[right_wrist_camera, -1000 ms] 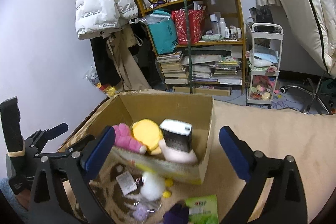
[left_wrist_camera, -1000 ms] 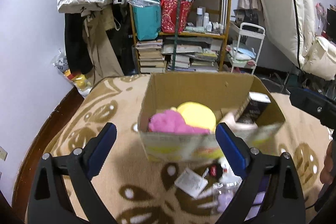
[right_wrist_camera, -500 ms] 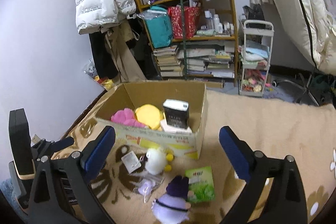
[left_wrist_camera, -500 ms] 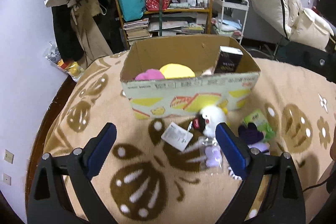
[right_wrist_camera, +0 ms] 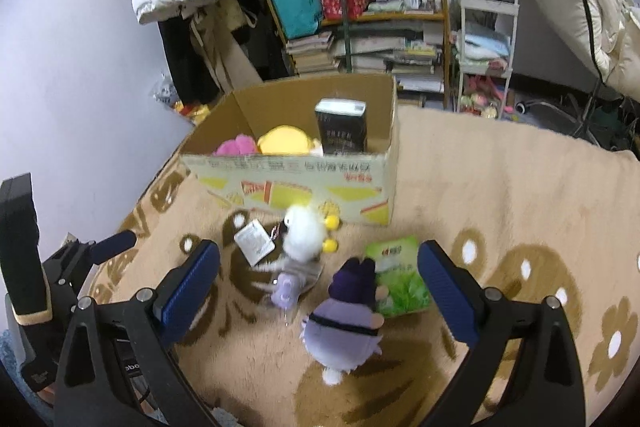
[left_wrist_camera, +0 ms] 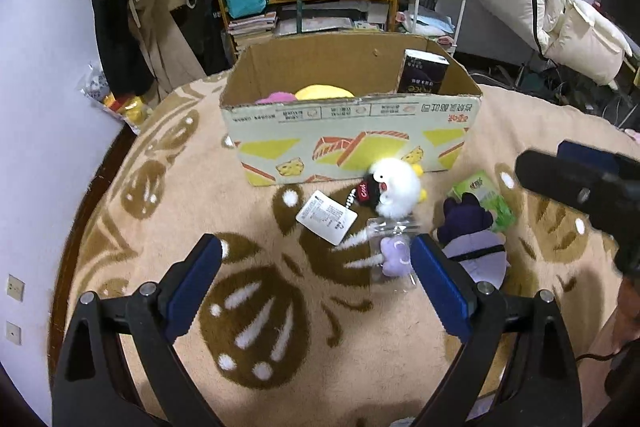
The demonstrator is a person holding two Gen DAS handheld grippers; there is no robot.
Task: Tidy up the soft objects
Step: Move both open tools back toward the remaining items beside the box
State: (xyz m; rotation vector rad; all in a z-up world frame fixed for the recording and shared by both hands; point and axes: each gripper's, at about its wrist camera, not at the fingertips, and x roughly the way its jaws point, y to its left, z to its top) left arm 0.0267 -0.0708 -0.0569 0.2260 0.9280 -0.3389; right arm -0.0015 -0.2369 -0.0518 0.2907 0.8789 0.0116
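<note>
Left wrist view: left hand-held gripper [left_wrist_camera: 316, 267] spread wide, holding nothing, above the blanket [left_wrist_camera: 248, 307]. Small lilac toy [left_wrist_camera: 395, 254] in clear wrap just beside the right finger; white plush [left_wrist_camera: 396, 193] and tag [left_wrist_camera: 326, 215] ahead, against the box [left_wrist_camera: 348, 147]. Purple plush [left_wrist_camera: 472, 239] to the right, on the green packet [left_wrist_camera: 486, 197]. Only here: right hand-held gripper [left_wrist_camera: 580, 187] at the right edge, state unclear.

Right wrist view: right hand-held gripper [right_wrist_camera: 320, 277] released, empty. Purple plush [right_wrist_camera: 344, 323] lying face down between the fingers, dark head overlapping the green packet [right_wrist_camera: 400, 277]. Clearer here: pink plush [right_wrist_camera: 236, 147], yellow plush [right_wrist_camera: 286, 141] and black carton [right_wrist_camera: 340, 127] inside the box [right_wrist_camera: 304, 183].
</note>
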